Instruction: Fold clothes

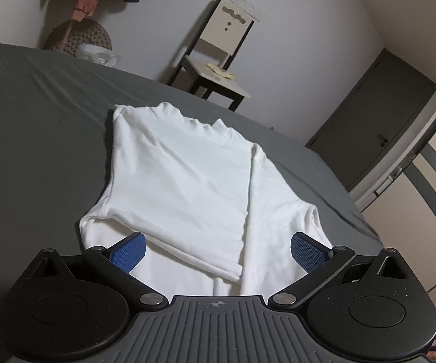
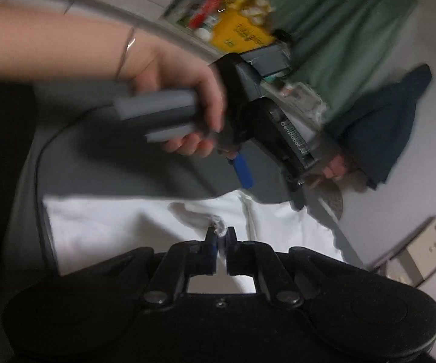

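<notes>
Domestic bedroom: bed with grey sheet, wooden chair, closed door, green curtain.

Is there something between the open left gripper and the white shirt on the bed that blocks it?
Nothing visible blocks it. The left gripper is open, its blue pads on either side of the near end of the white shirt, which lies partly folded on the grey bed sheet. The right gripper is shut on a bunched bit of the shirt.

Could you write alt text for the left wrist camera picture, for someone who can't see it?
A white shirt, partly folded, lies on a dark grey bed, seen between the open blue-padded fingers of the left gripper. Behind stand a chair and a closed door.
</notes>
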`<state>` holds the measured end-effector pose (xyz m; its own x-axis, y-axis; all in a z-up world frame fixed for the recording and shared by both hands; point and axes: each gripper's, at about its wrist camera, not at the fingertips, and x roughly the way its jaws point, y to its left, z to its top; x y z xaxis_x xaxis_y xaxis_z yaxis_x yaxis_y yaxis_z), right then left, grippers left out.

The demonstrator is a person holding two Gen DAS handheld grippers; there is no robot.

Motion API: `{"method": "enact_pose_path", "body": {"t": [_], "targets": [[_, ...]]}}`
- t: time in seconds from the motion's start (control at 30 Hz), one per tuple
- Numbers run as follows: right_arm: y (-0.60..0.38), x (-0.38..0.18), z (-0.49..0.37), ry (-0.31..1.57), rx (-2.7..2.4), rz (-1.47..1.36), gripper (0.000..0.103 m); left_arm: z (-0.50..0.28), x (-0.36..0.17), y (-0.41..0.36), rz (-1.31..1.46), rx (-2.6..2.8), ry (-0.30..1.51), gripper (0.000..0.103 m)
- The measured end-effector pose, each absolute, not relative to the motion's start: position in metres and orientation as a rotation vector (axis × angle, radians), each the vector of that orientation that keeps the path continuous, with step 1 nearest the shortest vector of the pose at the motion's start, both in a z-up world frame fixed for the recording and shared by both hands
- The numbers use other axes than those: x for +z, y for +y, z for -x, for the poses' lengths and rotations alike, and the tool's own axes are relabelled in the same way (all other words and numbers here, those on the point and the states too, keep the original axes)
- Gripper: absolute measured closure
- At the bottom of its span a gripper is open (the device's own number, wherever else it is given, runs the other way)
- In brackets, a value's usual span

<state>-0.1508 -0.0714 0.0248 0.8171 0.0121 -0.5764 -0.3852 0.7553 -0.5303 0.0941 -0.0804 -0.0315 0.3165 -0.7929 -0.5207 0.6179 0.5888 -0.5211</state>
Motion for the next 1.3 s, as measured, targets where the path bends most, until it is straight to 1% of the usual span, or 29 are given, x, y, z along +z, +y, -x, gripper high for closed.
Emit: {"method": "enact_pose_path", "body": {"t": [0.27, 0.3, 0.37, 0.43, 0.47, 0.5, 0.57, 0.6, 0.67, 0.77, 0.8, 0.83, 0.87, 0.93, 0.97, 1.03, 1.07, 1.13, 1.2, 1.3], "targets": [[-0.064, 0.008, 0.145, 0.803, 0.253, 0.609, 0.097, -0.092, -0.033, -0.082, 0.261, -0.948, 0.83, 0.0], [-0.063, 0.009, 0.146, 0.799, 0.25, 0.606, 0.097, -0.092, -0.033, -0.081, 0.267, -0.947, 0.828, 0.0], [-0.063, 0.023, 0.15, 0.707, 0.229, 0.618, 0.097, -0.092, -0.033, -0.08, 0.281, -0.945, 0.824, 0.0], [-0.065, 0.039, 0.158, 0.563, 0.165, 0.629, 0.097, -0.093, -0.032, -0.079, 0.294, -0.943, 0.82, 0.0], [-0.066, 0.042, 0.159, 0.535, 0.154, 0.626, 0.097, -0.093, -0.032, -0.078, 0.301, -0.942, 0.818, 0.0], [-0.066, 0.042, 0.155, 0.573, 0.183, 0.62, 0.097, -0.093, -0.032, -0.078, 0.308, -0.941, 0.816, 0.0], [-0.064, 0.029, 0.142, 0.749, 0.285, 0.601, 0.097, -0.093, -0.032, -0.077, 0.321, -0.938, 0.812, 0.0], [-0.065, 0.025, 0.14, 0.772, 0.299, 0.598, 0.097, -0.094, -0.032, -0.078, 0.318, -0.939, 0.814, 0.0], [-0.066, 0.026, 0.141, 0.748, 0.286, 0.603, 0.097, -0.094, -0.033, -0.079, 0.311, -0.939, 0.816, 0.0], [-0.064, 0.023, 0.138, 0.771, 0.311, 0.599, 0.097, -0.094, -0.035, -0.081, 0.301, -0.94, 0.821, 0.0], [-0.063, 0.022, 0.138, 0.779, 0.32, 0.598, 0.095, -0.094, -0.035, -0.081, 0.298, -0.94, 0.822, 0.0], [-0.062, 0.021, 0.137, 0.787, 0.328, 0.596, 0.091, -0.095, -0.036, -0.082, 0.295, -0.94, 0.823, 0.0], [-0.061, 0.02, 0.136, 0.794, 0.337, 0.595, 0.08, -0.095, -0.036, -0.082, 0.297, -0.941, 0.825, 0.0], [-0.06, 0.018, 0.135, 0.809, 0.353, 0.591, 0.066, -0.095, -0.037, -0.082, 0.303, -0.944, 0.828, 0.0], [-0.059, 0.017, 0.134, 0.817, 0.362, 0.59, 0.06, -0.094, -0.037, -0.082, 0.296, -0.939, 0.83, 0.0], [-0.062, 0.02, 0.131, 0.799, 0.377, 0.545, 0.054, -0.094, -0.039, -0.083, 0.282, -0.928, 0.834, 0.0], [-0.066, 0.025, 0.127, 0.783, 0.368, 0.492, 0.049, -0.094, -0.039, -0.083, 0.275, -0.923, 0.836, 0.0], [-0.08, 0.033, 0.117, 0.764, 0.332, 0.378, 0.045, -0.095, -0.04, -0.081, 0.266, -0.883, 0.839, 0.0], [-0.106, 0.038, 0.104, 0.787, 0.221, 0.239, 0.045, -0.097, -0.041, -0.077, 0.248, -0.824, 0.837, 0.0], [-0.145, 0.045, 0.087, 0.8, 0.073, 0.066, 0.047, -0.1, -0.042, -0.071, 0.15, -0.74, 0.825, 0.0]]}}
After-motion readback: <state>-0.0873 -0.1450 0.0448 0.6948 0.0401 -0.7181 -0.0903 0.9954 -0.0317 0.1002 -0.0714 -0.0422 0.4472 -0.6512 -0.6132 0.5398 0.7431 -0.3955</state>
